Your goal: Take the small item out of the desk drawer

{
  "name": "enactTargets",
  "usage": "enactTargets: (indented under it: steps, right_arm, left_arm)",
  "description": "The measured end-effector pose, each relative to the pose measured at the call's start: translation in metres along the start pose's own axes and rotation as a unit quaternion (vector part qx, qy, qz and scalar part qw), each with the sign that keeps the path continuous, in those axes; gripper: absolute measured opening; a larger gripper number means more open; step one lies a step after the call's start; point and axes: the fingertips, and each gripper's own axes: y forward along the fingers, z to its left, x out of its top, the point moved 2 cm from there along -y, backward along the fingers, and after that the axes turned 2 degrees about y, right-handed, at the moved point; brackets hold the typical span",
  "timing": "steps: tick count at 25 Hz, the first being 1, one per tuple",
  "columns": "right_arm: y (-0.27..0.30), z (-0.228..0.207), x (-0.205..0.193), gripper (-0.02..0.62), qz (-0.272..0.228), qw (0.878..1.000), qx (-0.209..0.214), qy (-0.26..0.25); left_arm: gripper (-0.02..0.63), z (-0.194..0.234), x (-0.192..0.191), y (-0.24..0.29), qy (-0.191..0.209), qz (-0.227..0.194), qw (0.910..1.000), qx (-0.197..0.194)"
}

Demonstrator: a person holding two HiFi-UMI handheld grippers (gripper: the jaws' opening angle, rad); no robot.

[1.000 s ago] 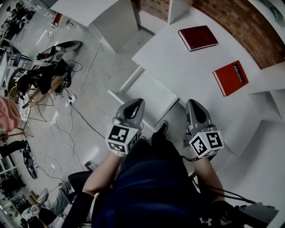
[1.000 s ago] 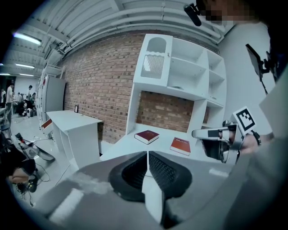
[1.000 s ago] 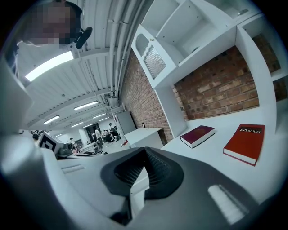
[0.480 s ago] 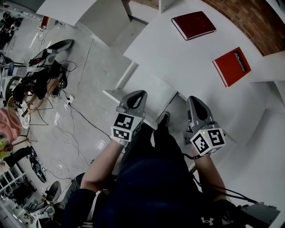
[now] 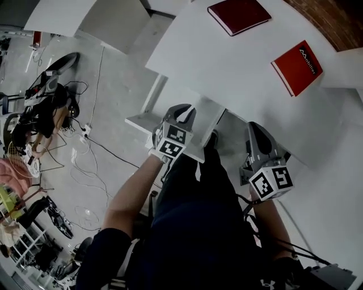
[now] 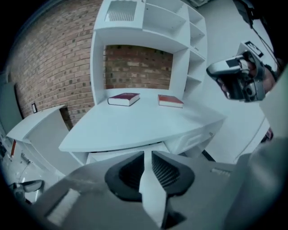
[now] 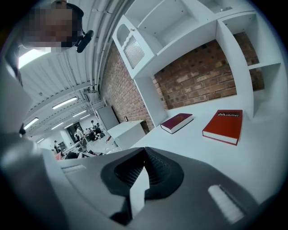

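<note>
- Filling most of the scene, the white desk (image 5: 238, 79) backs onto a brick wall (image 6: 135, 58).
- A person (image 5: 198, 226) in dark clothes stands at its front edge.
- The drawer (image 6: 196, 138) under the top looks shut; the small item is hidden from every view.
- A dark red book (image 5: 238, 14) and a red book (image 5: 297, 66) lie apart on the desk.
- The left gripper (image 6: 147, 155) has just been opening to a narrow gap, with nothing between its jaws.
- The right gripper (image 7: 145, 152) has its jaws together, empty.

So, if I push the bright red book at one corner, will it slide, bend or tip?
The bright red book lies flat on the desk, so tipping seems unlikely. Its cover looks hard, so it is probably stiff. The smooth white top suggests it would slide easily, perhaps turning.
</note>
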Motion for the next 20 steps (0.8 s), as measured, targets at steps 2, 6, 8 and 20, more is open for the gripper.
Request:
enactTargets:
  steps: [2, 6, 8, 20]
  right_arm:
    - [-0.004, -0.005, -0.007, 0.003, 0.002, 1.0, -0.016, 0.006]
    - [-0.014, -0.011, -0.017, 0.003, 0.005, 0.999, -0.046, 0.018]
    - [-0.02, -0.018, -0.02, 0.002, 0.007, 0.998, -0.058, 0.022]
    - [-0.063, -0.047, -0.04, 0.003, 0.012, 0.988, -0.143, 0.058]
  left_arm:
    - [0.063, -0.004, -0.015, 0.021, 0.025, 0.019, 0.9994, -0.016]
    - [0.063, -0.01, -0.028, 0.054, 0.082, 0.034, 0.9955, -0.036]
    - [0.064, -0.013, -0.033, 0.072, 0.108, 0.042, 0.9924, -0.042]
    - [0.191, -0.008, -0.097, 0.166, 0.212, 0.163, 0.9612, -0.07]
